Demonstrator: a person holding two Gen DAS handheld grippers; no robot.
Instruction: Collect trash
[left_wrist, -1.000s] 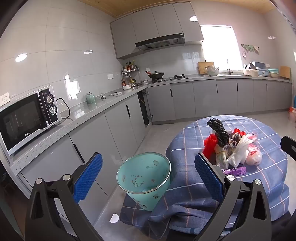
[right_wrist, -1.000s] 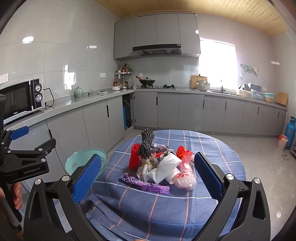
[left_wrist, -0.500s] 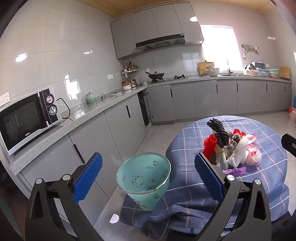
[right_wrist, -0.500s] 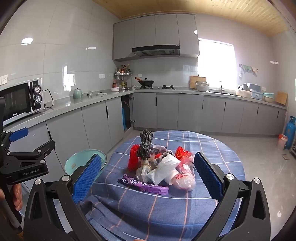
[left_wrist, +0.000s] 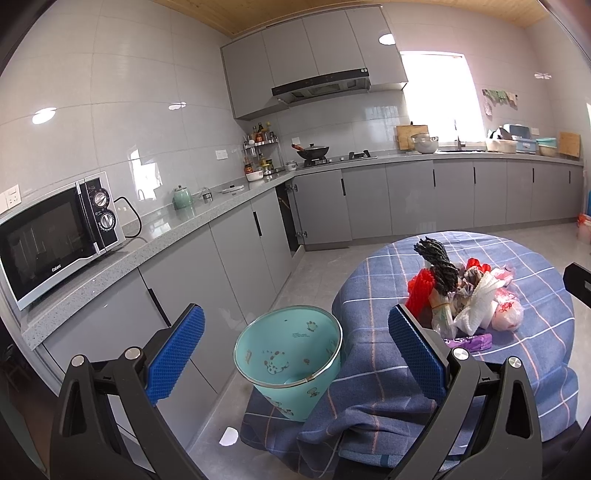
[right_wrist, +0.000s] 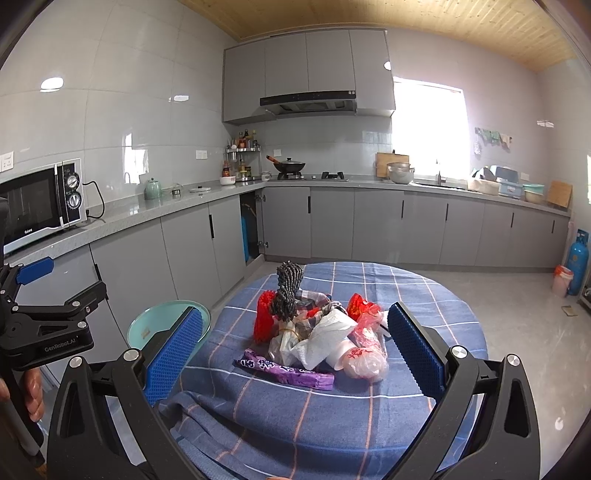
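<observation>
Right hand-held gripper (right_wrist: 295, 354) spread wide, empty, aimed at trash pile (right_wrist: 317, 332) on bench (right_wrist: 424, 295), nearer than left hand-held gripper (left_wrist: 291, 350), also spread, w/ teal bin (left_wrist: 288, 347) just ahead. Purple wrapper (right_wrist: 284, 369) lies crosswise, closest.

We're in a home kitchen: grey cabinets (right_wrist: 332, 221) run along two walls under a grey countertop (right_wrist: 122, 216), with a microwave (right_wrist: 37, 203) plugged in at the left. A wok (right_wrist: 289, 165) sits on the gas hob (right_wrist: 325, 176) beneath a range hood (right_wrist: 308, 103), a spice rack (right_wrist: 242, 157) fills the corner, and a blue gas cylinder (right_wrist: 576, 260) stands on the floor at the far right. Up close, a round table in a blue checked tablecloth (right_wrist: 406, 295).
</observation>
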